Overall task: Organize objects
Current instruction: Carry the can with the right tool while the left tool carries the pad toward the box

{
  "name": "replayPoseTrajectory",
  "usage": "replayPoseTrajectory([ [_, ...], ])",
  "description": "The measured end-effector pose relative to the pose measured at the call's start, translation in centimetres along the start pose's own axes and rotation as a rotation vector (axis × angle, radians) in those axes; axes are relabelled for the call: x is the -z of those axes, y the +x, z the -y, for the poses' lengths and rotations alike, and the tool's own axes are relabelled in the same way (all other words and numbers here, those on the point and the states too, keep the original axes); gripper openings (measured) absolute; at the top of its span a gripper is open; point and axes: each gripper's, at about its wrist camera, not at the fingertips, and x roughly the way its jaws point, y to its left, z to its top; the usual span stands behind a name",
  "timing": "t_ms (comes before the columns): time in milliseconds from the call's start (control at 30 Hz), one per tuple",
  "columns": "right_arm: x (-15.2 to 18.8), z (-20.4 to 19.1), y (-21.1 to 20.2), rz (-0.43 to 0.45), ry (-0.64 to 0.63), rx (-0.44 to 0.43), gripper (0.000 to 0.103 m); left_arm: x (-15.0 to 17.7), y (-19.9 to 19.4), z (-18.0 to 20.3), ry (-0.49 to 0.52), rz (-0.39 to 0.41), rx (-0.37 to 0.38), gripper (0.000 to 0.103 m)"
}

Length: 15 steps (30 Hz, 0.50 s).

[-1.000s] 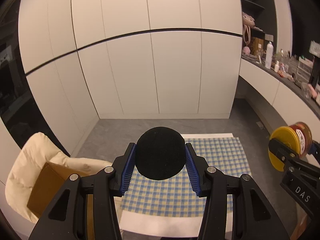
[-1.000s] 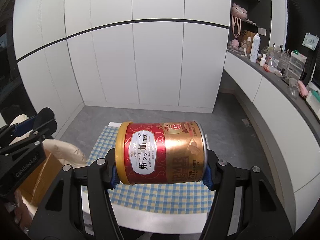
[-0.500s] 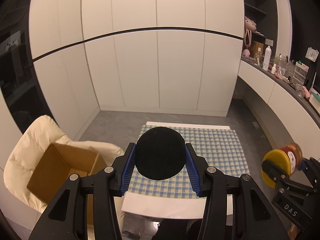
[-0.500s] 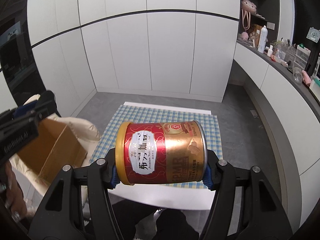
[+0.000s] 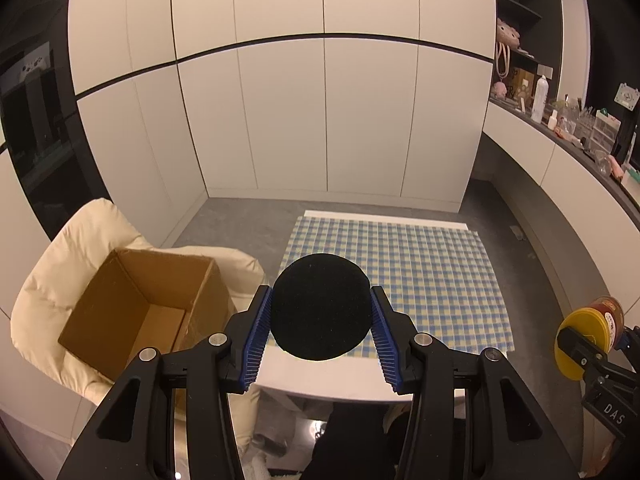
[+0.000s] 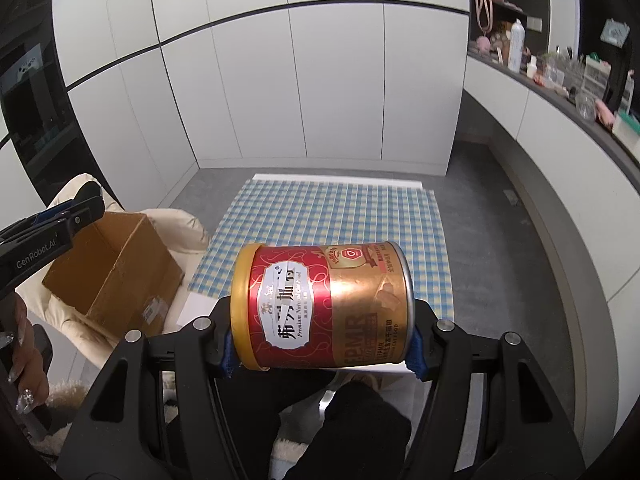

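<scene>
My left gripper is shut on a black ball, its blue pads pressing both sides. My right gripper is shut on a red and gold can lying sideways, yellow lid to the left. In the left wrist view that can shows at the right edge, lid first. Both grippers hang above the near edge of a white table with a blue checked cloth. An open cardboard box rests on a cream chair left of the table. The left gripper's tip shows above the box.
White cupboard doors close off the far side. A long counter with bottles and small items runs along the right. A person's hand and dark-clad legs sit below the grippers. Grey floor surrounds the table.
Both grippers have drawn back towards the person and sunk a little. The whole table and the open box have come into view. The ball and the can stay gripped.
</scene>
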Motion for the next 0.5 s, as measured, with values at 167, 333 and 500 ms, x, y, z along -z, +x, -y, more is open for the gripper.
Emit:
replayPoseTrajectory([
  [167, 1.7, 0.5, -0.5, -0.017, 0.010, 0.011, 0.064, 1.8, -0.1, -0.6, 0.007, -0.020, -0.009, 0.048],
  [333, 3.1, 0.8, -1.0, -0.034, 0.019, 0.006, 0.064, 3.7, 0.0, -1.3, 0.000, -0.058, -0.001, 0.048],
  [500, 4.3, 0.5, -1.5, -0.044, 0.014, 0.009, 0.064, 4.9, -0.5, -1.6, 0.011, -0.063, -0.002, 0.048],
])
